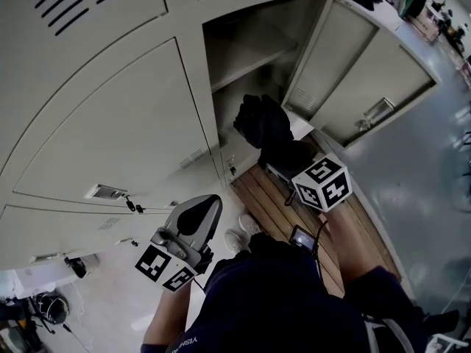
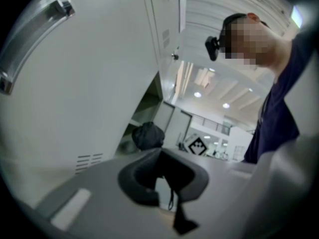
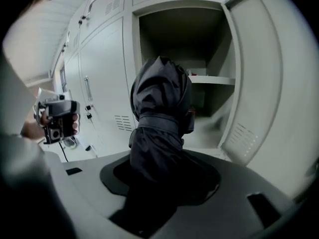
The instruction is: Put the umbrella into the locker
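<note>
A black folded umbrella (image 1: 261, 123) (image 3: 159, 108), wrapped with its strap, is held in front of the open locker (image 1: 254, 57) (image 3: 199, 34), below the shelf (image 3: 212, 79). My right gripper (image 1: 285, 159) (image 3: 159, 176) is shut on the umbrella's lower end and tilts down toward the opening; its marker cube (image 1: 321, 184) shows behind it. My left gripper (image 1: 197, 215) (image 2: 162, 183) is held level at the lower left, away from the locker, with nothing between its jaws. How wide those jaws stand is unclear. The left gripper view catches the umbrella (image 2: 147, 135) far off.
The locker door (image 1: 353, 72) (image 3: 254, 83) swings wide open to the right. Closed locker doors (image 1: 110, 123) fill the left. A wooden floor strip (image 1: 274, 197) runs in front of the lockers, and the person's shoes (image 1: 243, 234) stand on white floor.
</note>
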The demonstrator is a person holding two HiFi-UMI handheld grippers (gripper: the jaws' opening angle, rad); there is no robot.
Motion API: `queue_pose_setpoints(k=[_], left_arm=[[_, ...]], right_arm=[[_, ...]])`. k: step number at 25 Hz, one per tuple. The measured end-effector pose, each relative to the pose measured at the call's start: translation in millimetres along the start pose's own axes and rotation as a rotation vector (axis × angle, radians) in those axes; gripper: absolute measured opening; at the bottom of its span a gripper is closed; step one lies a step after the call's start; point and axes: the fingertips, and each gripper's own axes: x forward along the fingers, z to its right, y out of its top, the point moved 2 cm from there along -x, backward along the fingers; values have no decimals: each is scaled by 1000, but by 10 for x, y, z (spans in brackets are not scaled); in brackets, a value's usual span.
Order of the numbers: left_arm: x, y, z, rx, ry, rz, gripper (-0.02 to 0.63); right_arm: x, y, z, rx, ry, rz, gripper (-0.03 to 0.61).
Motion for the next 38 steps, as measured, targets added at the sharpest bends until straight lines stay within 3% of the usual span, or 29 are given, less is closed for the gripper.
queue_pose_setpoints(k=[7,17,24,38], left_arm=[[194,-27,-8,-7,27,-26,3],[405,-148,11,-36,59,-39,3],[384,-180,-64,-58,108,-42,3],[371,-112,-202,-51,178,-48,3]], right_arm=[[302,128,263,-303,-134,-141,192],[848,356,454,-576,-159,-193,192],[1207,596,512,-803,-242,-208,192],[1899,1025,720,-1033,-369,-179,192]])
